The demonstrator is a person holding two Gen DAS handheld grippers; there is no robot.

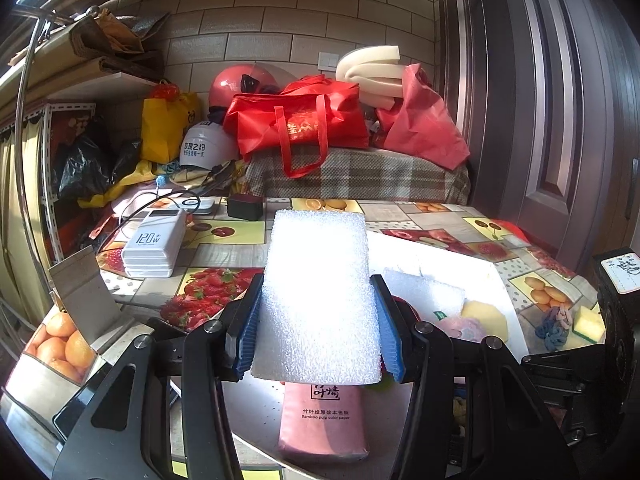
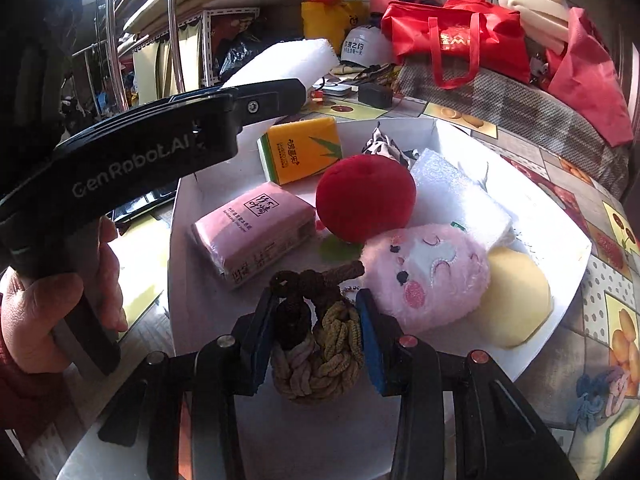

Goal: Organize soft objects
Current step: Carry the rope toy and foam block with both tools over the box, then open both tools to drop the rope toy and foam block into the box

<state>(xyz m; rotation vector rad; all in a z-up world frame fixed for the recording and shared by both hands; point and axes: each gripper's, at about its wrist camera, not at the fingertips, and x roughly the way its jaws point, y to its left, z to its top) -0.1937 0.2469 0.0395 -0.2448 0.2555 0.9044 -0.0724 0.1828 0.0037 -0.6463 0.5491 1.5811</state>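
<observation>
Foam block (image 1: 318,296) clamped in left gripper (image 1: 318,320), knotted rope toy (image 2: 316,344) in right gripper (image 2: 318,336)

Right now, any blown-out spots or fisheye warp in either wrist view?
Left wrist view: sunlight washes out the white foam block in the left gripper; door frame bows. Right wrist view: evenly lit, knotted rope toy sharp in the right gripper; corners vignetted black.

Bare tray floor (image 2: 280,432) before crowded toys

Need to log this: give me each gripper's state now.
Left gripper: shut on the white foam block.
Right gripper: shut on the knotted rope bundle.
</observation>
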